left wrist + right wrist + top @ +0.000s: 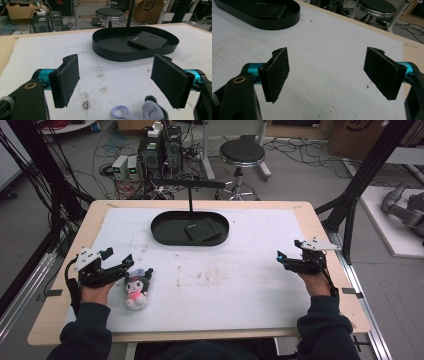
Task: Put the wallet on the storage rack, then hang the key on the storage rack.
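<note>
A small plush doll [136,287] with a black hood, purple ears and a pink body lies on the white mat [225,285] at the left. My left gripper [119,258] hovers open just left of the doll and beyond it. In the left gripper view its jaws stand wide apart [117,80], and the doll's purple ear and ring [150,111] peek in below them, nearer the right jaw. At the right side of the mat, my right gripper [288,251] is open over bare mat, with nothing between its pads [327,75].
A black oval tray [167,227] sits at the back centre and holds a flat black wallet [202,230]. A thin black post [190,200] rises from behind the tray. The tray [120,53] lies ahead of the left gripper. A stool [241,155] and cables are on the floor beyond.
</note>
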`<state>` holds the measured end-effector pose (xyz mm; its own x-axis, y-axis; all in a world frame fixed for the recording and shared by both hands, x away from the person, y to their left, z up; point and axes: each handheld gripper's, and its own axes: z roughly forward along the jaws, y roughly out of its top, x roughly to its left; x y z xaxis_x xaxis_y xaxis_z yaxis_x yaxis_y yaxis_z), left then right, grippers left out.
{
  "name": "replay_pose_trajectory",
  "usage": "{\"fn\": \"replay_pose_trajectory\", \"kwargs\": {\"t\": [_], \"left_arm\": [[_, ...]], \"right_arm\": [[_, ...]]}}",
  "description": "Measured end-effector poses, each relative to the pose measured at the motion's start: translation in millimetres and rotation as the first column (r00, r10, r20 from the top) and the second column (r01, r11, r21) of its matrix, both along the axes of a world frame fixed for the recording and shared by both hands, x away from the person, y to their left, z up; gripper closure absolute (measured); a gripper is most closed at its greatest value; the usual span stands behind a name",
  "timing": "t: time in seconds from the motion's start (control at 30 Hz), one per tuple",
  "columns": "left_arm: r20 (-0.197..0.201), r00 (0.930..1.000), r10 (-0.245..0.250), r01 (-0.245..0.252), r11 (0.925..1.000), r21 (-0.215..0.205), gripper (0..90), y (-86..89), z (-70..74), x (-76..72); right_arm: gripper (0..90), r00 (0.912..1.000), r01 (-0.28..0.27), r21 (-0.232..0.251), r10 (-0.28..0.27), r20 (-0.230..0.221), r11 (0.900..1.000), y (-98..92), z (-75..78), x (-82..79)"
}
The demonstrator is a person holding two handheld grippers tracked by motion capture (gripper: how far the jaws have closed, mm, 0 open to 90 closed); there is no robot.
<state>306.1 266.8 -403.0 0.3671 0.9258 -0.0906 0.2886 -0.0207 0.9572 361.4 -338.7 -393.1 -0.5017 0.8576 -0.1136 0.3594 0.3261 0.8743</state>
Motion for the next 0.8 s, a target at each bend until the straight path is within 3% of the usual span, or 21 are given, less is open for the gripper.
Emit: {"fn": "replay_pose_trajectory", "kwargs": {"t": [0.43, 0.8], "left_arm": [[-0.001, 1.0, -0.004, 0.004, 1.0, 0.008, 22.9, 0.3, -2.7, 4.2], [-0.001, 0.9998, -0.021, 0.021, 0.9998, 0.008, 23.1, -4.3, -1.0, -0.3]], "right_arm": [[21.1, 0.9997, 0.01, -0.002, -0.01, -0.02, 1.0, 2.3, -3.3, 4.4], [21.1, 0.9999, 0.013, 0.012, -0.013, -0.007, 1.0, -0.2, 0.2, 1.1]]}}
